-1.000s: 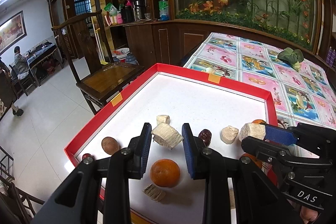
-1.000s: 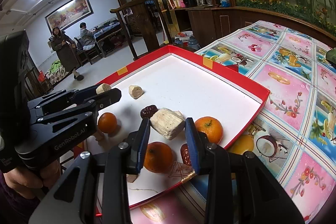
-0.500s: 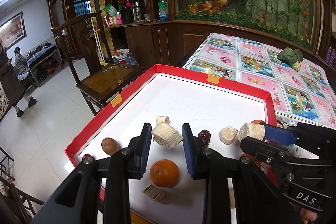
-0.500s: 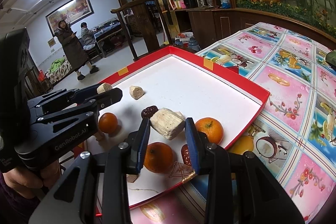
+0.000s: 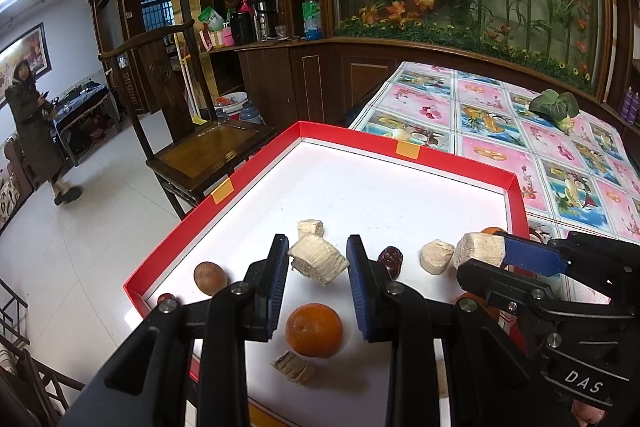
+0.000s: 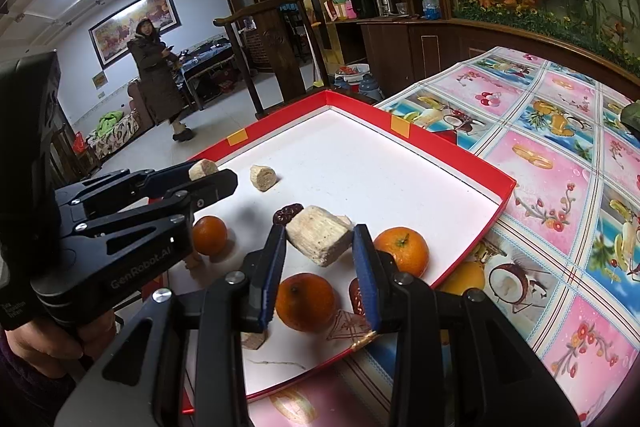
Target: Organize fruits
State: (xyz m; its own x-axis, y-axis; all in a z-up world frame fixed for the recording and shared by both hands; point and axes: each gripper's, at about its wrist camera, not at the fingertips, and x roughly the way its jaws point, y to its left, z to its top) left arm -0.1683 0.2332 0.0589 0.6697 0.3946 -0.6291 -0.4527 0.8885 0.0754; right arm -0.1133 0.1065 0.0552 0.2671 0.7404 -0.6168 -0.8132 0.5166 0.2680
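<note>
A red-rimmed white tray point(image 5: 408, 149) lies on the table. My left gripper point(image 5: 317, 242) is shut on a pale fibrous chunk point(image 5: 318, 262) held above the tray floor. Below it rest an orange point(image 5: 314, 329), a brown round fruit point(image 5: 210, 277), a dark red date point(image 5: 391, 259) and several pale pieces. My right gripper point(image 6: 319, 230) is shut on a larger pale chunk point(image 6: 320, 243). Under it lie two oranges point(image 6: 402, 251) point(image 6: 306, 301); a third orange point(image 6: 209, 235) sits to their left. Each gripper shows in the other's view, its chunk at the tips.
The tray overhangs the table's left edge above a tiled floor. A wooden chair point(image 5: 208, 147) stands beside it. A fruit-print tablecloth point(image 5: 560, 167) stretches right, with a green vegetable point(image 5: 554, 107) far back. A person point(image 6: 154, 75) in a dark coat walks in the far room.
Both grippers and their chunks have kept still. The person in the dark coat has walked further into view in the background room.
</note>
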